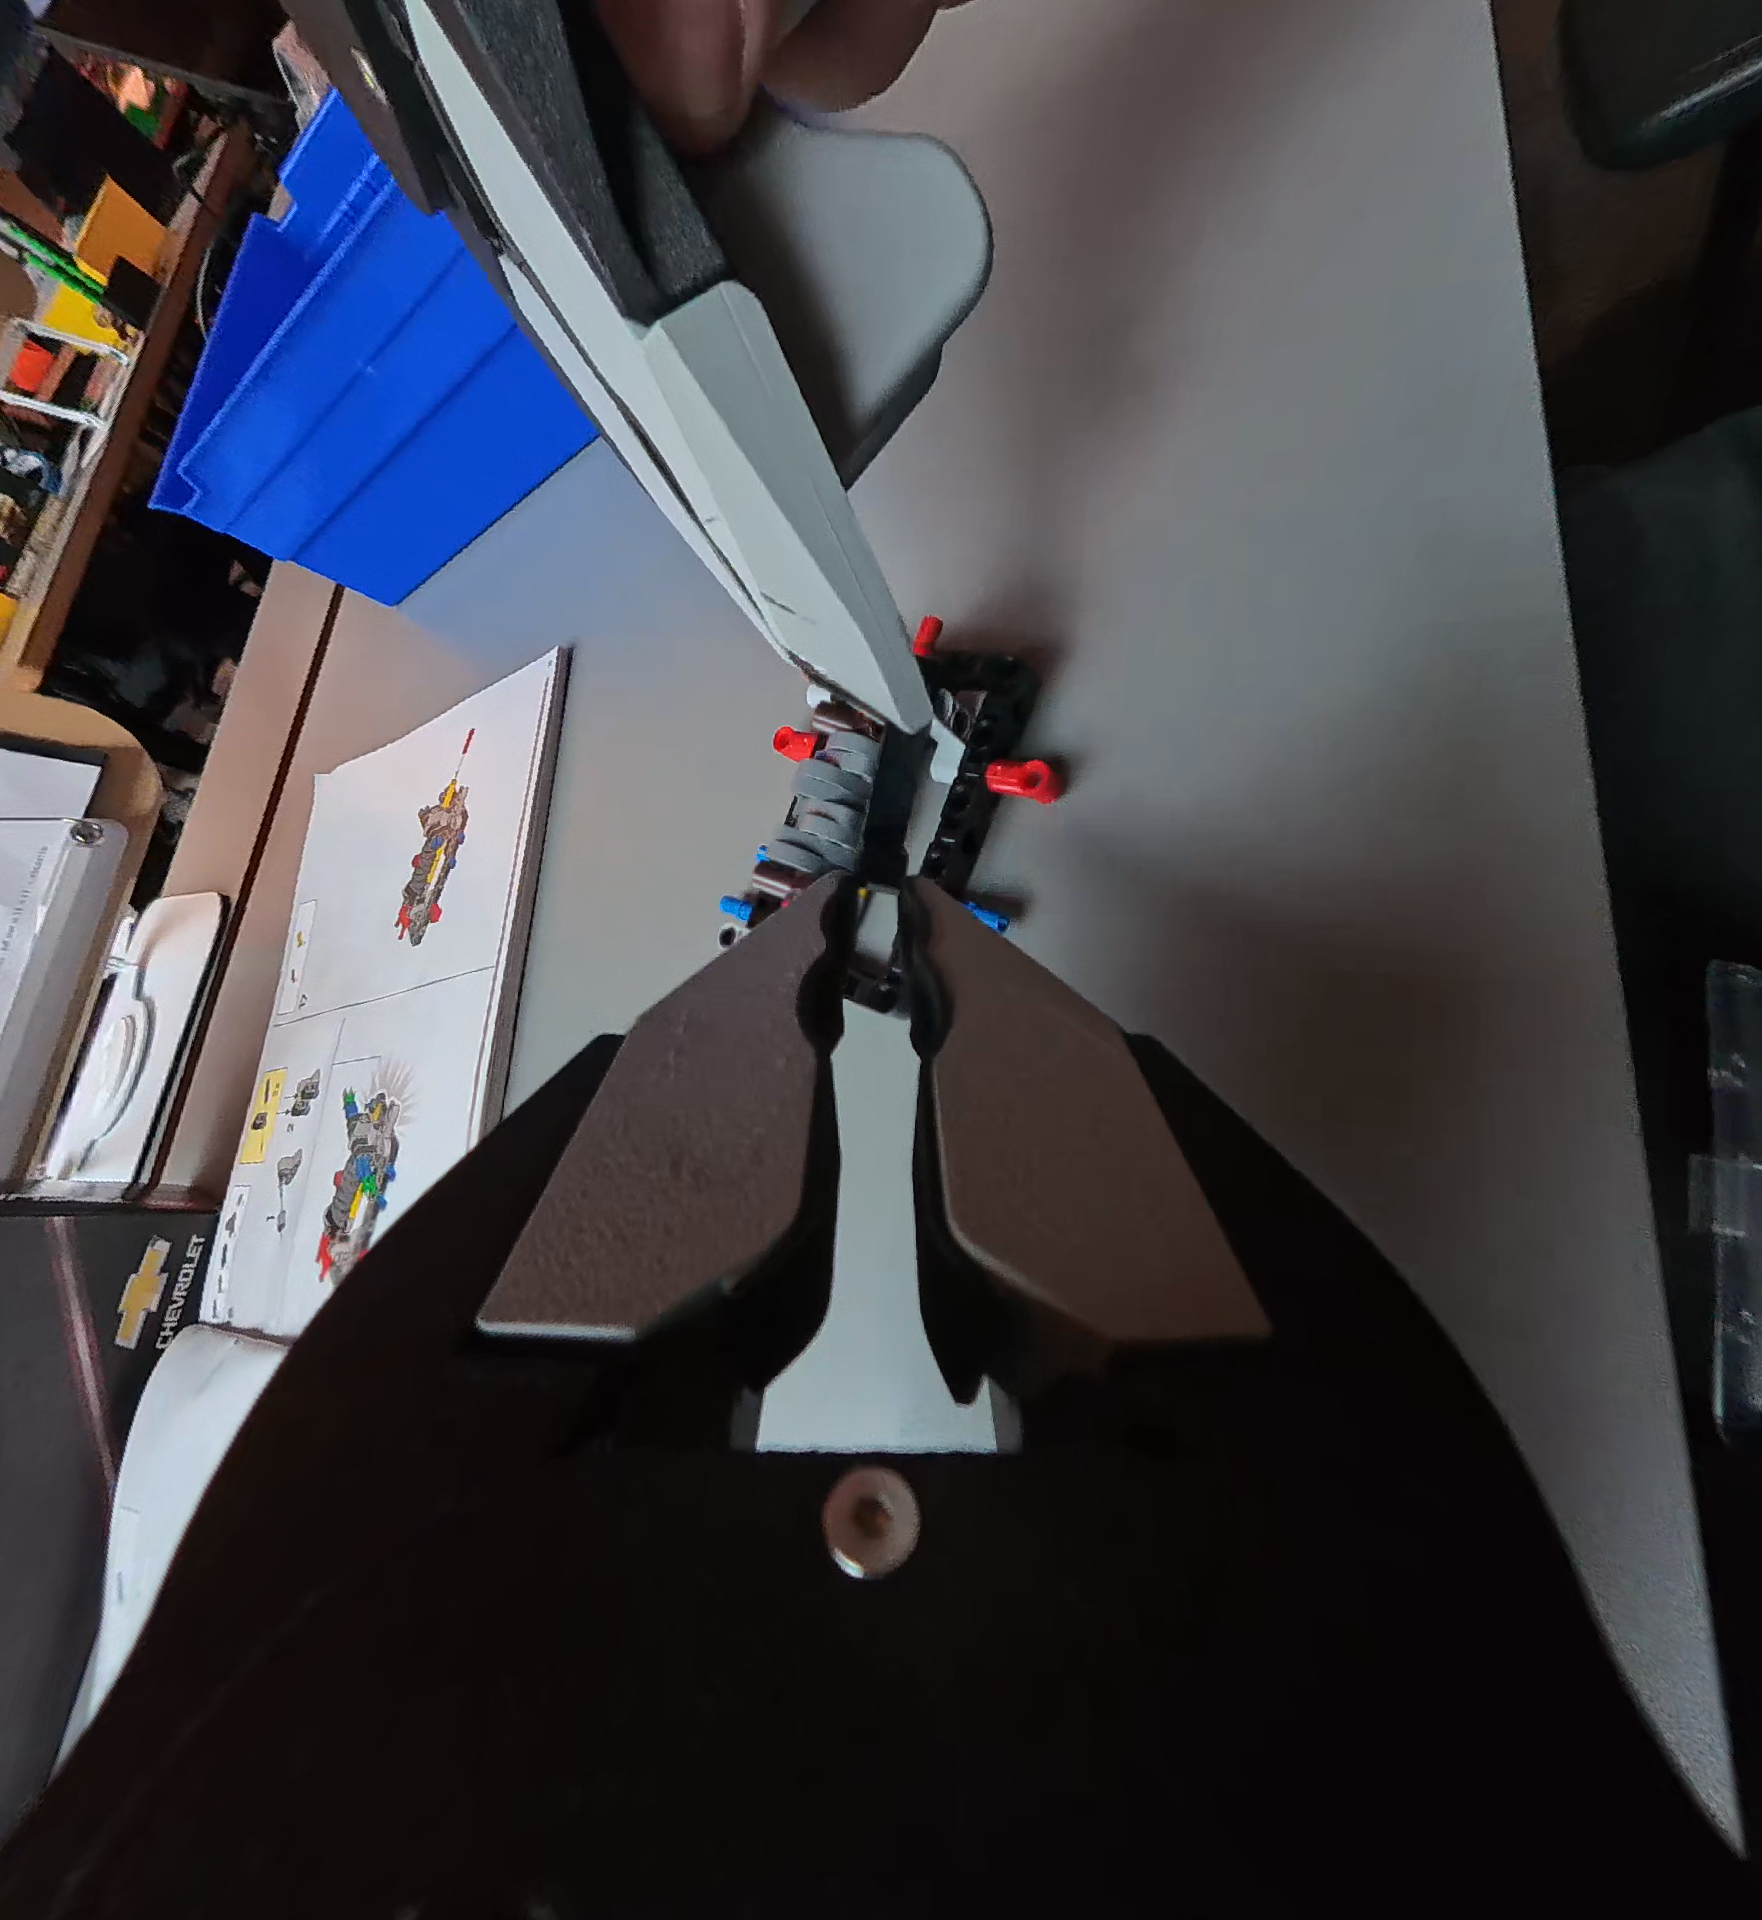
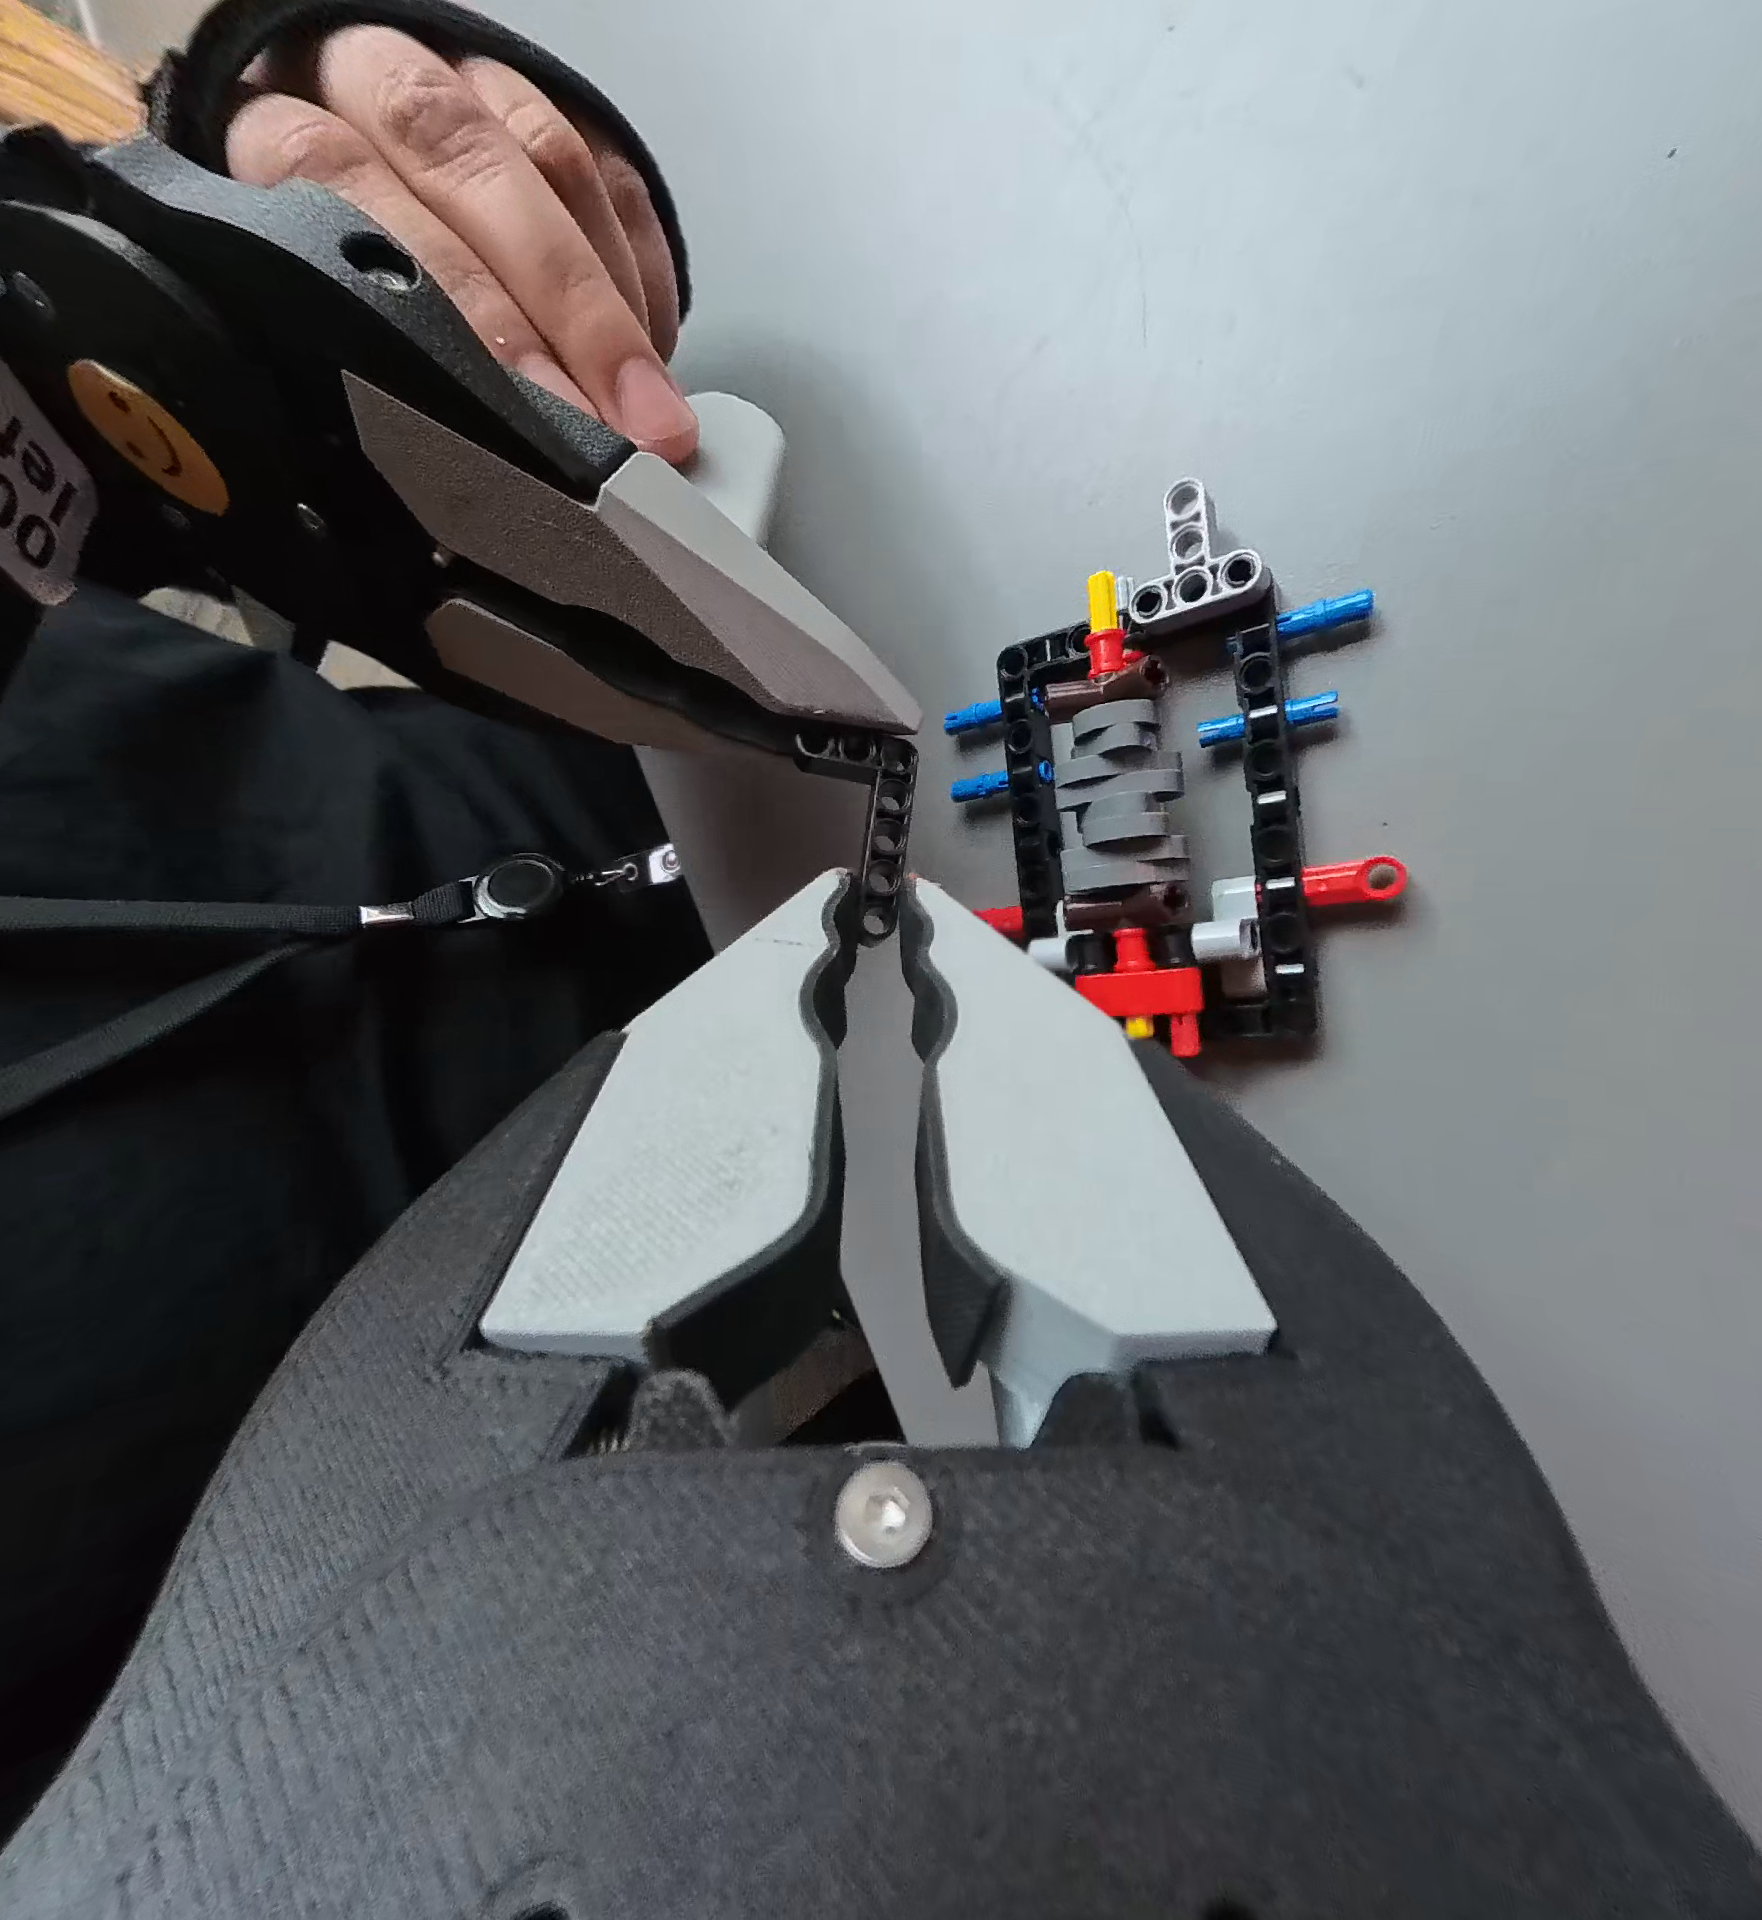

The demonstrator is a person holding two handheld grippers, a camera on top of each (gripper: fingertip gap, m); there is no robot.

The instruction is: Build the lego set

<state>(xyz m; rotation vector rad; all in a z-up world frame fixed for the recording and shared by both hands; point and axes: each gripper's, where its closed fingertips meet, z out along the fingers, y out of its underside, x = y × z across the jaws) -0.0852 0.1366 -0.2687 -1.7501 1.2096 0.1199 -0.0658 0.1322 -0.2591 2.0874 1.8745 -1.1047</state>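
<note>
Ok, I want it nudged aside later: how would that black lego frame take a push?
The lego frame lies flat on the smooth table, so it likely slides rather than tips. Small plastic, probably light. Its protruding blue pins and grey T-beam might snag or pop loose.

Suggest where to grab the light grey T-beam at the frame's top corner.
Probably the T-beam by its free stem: it sticks out past the black frame, bare table either side. Come from the stem's end, closing across its narrow sides; the crossbar sits against the frame. Left gripper and right gripper both hold the black L-beam.
</note>
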